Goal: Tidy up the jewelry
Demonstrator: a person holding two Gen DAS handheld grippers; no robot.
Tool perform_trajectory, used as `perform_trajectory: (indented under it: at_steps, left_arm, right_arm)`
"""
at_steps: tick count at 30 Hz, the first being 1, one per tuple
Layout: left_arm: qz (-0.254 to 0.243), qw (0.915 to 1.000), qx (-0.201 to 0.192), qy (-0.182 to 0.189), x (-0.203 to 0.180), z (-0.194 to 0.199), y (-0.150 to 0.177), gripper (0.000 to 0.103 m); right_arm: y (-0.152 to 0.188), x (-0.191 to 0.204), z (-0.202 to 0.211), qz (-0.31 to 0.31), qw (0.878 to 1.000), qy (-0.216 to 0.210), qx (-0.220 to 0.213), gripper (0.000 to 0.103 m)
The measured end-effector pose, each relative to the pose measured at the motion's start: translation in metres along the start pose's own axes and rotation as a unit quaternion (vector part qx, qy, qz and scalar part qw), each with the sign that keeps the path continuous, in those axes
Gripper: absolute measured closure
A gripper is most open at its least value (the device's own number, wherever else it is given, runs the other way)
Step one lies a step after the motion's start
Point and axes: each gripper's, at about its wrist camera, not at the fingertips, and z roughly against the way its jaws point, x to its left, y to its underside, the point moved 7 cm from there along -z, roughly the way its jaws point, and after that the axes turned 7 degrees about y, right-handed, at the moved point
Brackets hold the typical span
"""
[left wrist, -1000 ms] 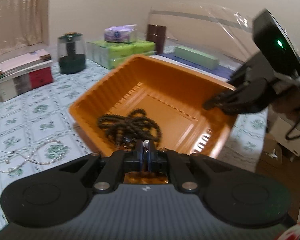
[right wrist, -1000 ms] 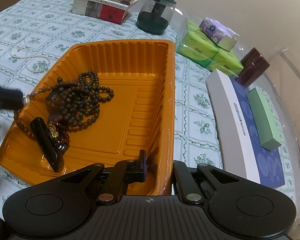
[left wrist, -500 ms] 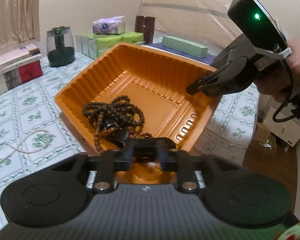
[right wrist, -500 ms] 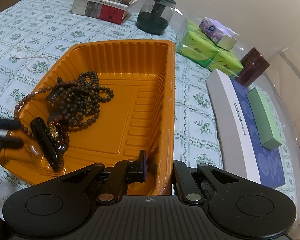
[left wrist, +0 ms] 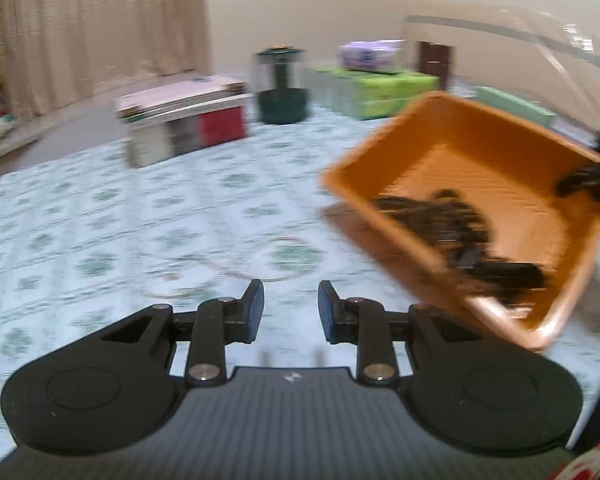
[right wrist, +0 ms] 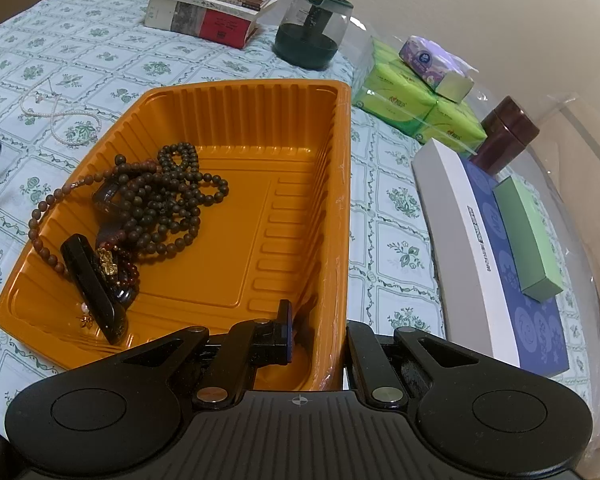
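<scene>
The right gripper [right wrist: 316, 330] is clamped on the near side wall of the ribbed orange plastic tray [right wrist: 260, 120], one finger inside and one outside. Inside the tray lie a heap of dark brown wooden bead strings [right wrist: 160, 200] and a flat black oblong piece [right wrist: 92, 280], near its left end. The left gripper [left wrist: 291, 308] has its fingers apart with nothing between them, above the green-patterned tablecloth [left wrist: 100, 220]. A thin white pearl necklace [right wrist: 60, 120] lies on the cloth, just beside the tray.
</scene>
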Motion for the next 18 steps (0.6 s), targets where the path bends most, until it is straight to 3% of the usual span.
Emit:
perform_trajectory:
  at_steps: [5,9,18]
  left_arm:
    - [0.02,0.9985,0.0,-0.05,0.048,-0.009,0.001,0.077]
    - [0.037,0.997,0.004,-0.068,0.074,-0.023,0.001,0.077]
    - [0.037,0.9957,0.012,-0.084,0.089,-0.059,0.0,0.078]
  right_arm:
    - [0.0,0.0,0.0,0.001,1.0,0.001,0.002,0.095]
    - [-0.001,0.001,0.0,0.001,1.0,0.002,0.004,0.095]
    - [0.0,0.001,-0.002,0.001,1.0,0.002,0.008,0.095]
